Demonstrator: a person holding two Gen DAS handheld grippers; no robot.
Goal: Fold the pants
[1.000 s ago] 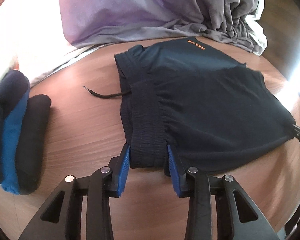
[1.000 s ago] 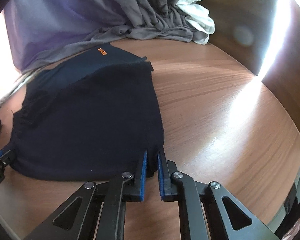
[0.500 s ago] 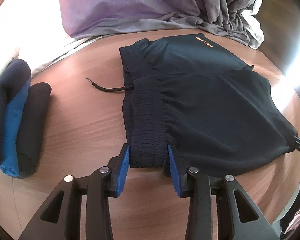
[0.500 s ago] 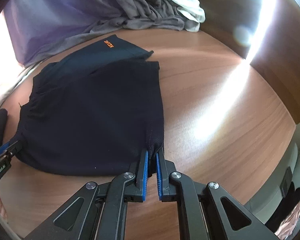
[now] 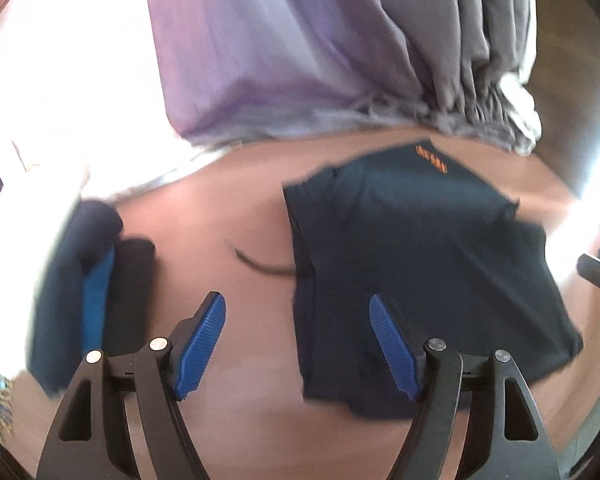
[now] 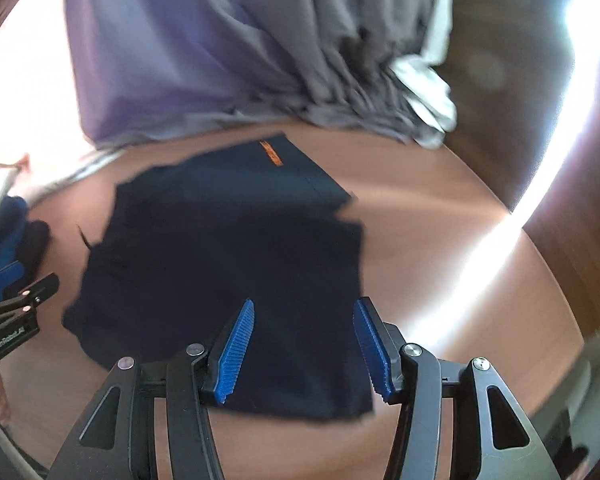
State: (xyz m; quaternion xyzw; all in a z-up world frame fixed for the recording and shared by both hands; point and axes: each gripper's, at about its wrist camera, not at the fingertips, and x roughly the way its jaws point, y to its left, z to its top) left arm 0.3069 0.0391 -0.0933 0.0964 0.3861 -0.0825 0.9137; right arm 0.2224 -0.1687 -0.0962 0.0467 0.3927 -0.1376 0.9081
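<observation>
Stack (image 5: 92, 280): folded dark and blue clothes, well left of the left gripper, on the table.
Cord (image 5: 260, 264): thin dark drawstring on the wood, ahead of the left gripper, running out of the pants' left edge.
Left gripper (image 5: 298, 344): jaws wide apart, having just been opening; blue pads (image 5: 200, 350) press on nothing. The left finger is over bare table, the right finger over the pants' near left part. It appears to be above the cloth rather than touching it; blur leaves this unsure.
Pants (image 6: 228, 264): dark navy, folded flat on the table, ahead of and partly under both grippers; orange logo (image 6: 270, 154) at the far edge.
Right gripper (image 6: 304, 350): jaws apart, having just been opening; nothing is clamped. The pants' near right corner shows between and under the fingers.
Table (image 6: 440, 216): brown wood, bright glare to the right of the right gripper.
Drape (image 5: 300, 60): purple-grey cloth bunched beyond the pants, far from both grippers.
</observation>
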